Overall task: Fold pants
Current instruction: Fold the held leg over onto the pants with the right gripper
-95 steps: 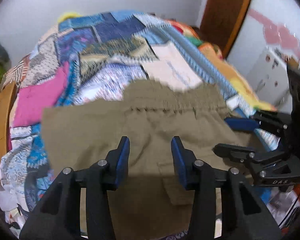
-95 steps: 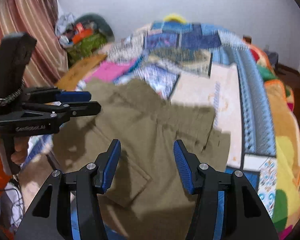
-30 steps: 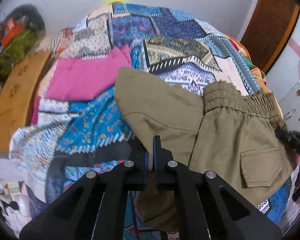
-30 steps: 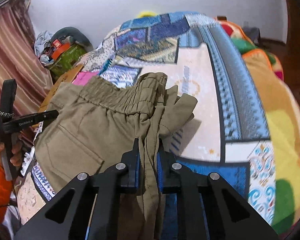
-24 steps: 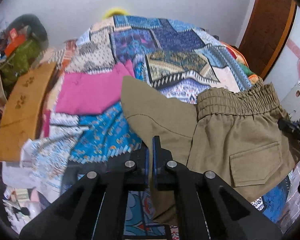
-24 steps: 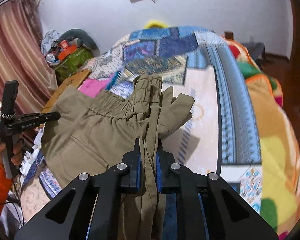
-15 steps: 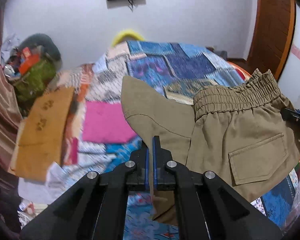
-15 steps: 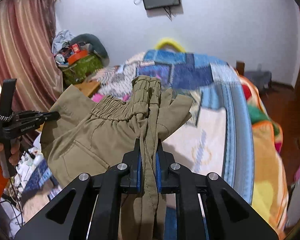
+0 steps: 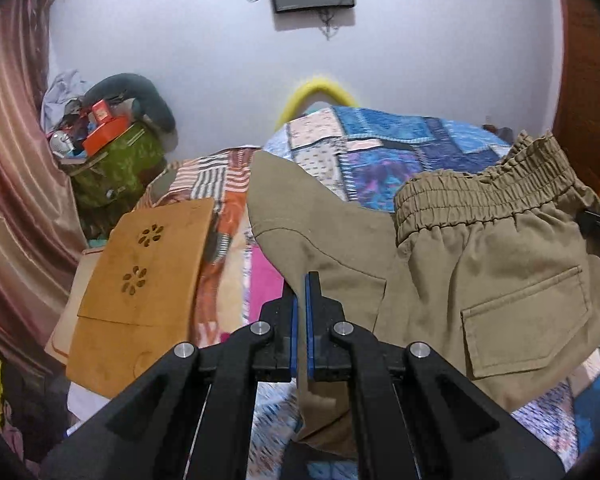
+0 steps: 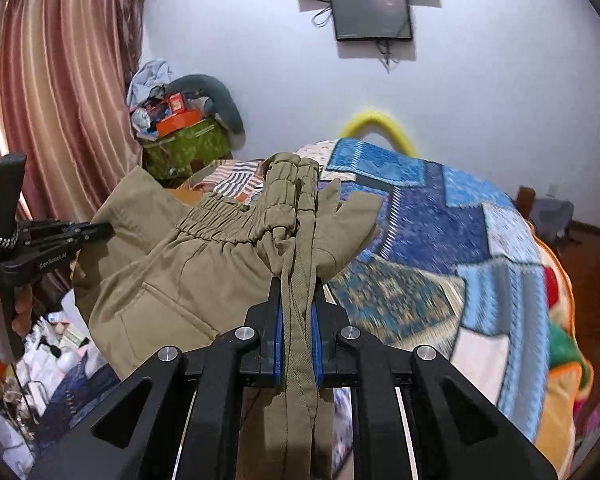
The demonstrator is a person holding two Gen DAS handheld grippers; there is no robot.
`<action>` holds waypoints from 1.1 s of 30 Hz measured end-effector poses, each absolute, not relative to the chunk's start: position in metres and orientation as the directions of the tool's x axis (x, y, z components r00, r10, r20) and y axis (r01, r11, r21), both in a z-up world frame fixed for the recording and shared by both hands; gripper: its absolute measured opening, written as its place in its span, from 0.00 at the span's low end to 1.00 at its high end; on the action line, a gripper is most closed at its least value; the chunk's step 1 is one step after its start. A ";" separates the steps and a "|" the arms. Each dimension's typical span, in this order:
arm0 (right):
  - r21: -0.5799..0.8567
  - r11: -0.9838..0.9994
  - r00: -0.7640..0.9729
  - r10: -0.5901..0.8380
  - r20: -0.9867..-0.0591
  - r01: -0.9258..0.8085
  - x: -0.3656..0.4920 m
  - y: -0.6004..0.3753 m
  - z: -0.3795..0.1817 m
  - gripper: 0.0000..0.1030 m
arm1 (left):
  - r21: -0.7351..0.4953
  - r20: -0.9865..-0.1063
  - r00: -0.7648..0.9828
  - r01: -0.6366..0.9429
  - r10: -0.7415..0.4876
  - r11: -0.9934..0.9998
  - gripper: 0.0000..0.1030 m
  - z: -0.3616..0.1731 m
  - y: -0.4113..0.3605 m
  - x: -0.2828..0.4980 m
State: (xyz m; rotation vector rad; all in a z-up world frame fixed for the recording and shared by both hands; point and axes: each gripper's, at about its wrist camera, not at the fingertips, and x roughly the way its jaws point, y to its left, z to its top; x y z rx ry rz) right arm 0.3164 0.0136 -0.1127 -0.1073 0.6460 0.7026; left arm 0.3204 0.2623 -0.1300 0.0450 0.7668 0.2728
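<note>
Matt khaki twill pants [image 9: 480,272]; patchwork cloth quilt [image 10: 440,248]; sheeny curtain [image 10: 60,100]

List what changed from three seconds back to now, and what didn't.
Both grippers were open above the pants, which lay flat on the quilt. Now the left gripper and right gripper are each shut on the pants, one at either side, and have lifted them off the quilt into the air, the waistband hanging between them. The quilt and the wooden board stayed where they were.
</note>
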 end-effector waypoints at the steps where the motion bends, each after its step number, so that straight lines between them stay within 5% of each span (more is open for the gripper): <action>1: 0.111 0.761 0.575 0.568 -0.588 -0.639 0.323 0.023 -0.115 0.09 | 0.140 -0.684 0.678 -0.238 0.268 0.961 0.03 -0.135 0.271 0.329; 22: 0.118 0.754 0.449 0.500 -0.741 -0.646 0.393 0.108 -0.226 0.10 | 0.070 -0.852 0.459 -0.379 0.253 0.923 0.06 -0.287 0.374 0.422; 33: 0.068 0.791 0.454 0.416 -0.788 -0.607 0.382 0.092 -0.218 0.38 | 0.068 -0.891 0.392 -0.380 0.227 0.922 0.17 -0.286 0.369 0.391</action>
